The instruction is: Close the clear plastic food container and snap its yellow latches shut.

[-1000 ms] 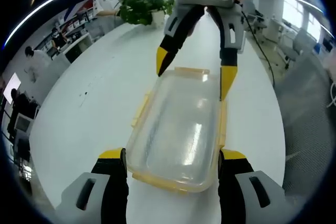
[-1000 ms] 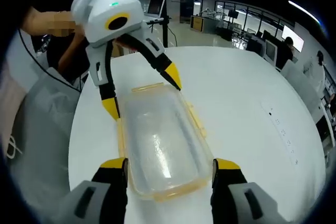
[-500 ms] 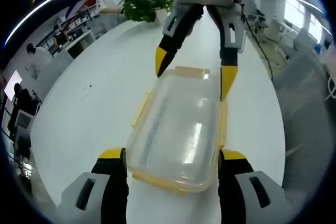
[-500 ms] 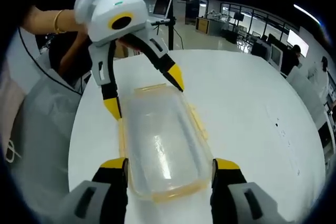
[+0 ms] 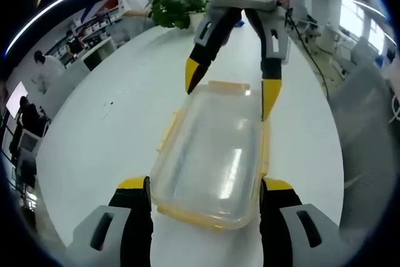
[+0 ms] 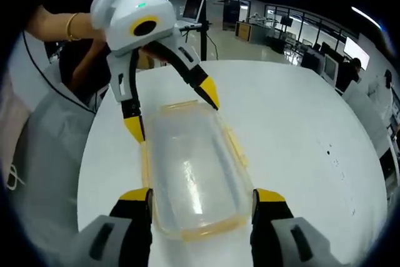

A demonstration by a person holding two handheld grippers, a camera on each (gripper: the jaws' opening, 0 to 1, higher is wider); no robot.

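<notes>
Container (image 5: 215,154): lies on the white table (image 5: 112,123), lid on, between both grippers.
Axis: long axis runs 6 to 12 o'clock in both views.
Look: clear, cloudy plastic with glare; yellow latches (image 5: 169,130) along its edges.
Writing: none legible.
Left gripper (image 5: 205,187): jaws spread wide, astride the near end.
Right gripper (image 6: 201,193): jaws spread wide, astride the opposite end.

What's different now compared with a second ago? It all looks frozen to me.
Almost nothing has changed. The clear container lies in the same spot on the white table, lid on, yellow latches still sticking out. Both grippers stay open, one at each end of it: the left gripper and the right gripper. Only the background shifts slightly, so the cameras moved a little.
</notes>
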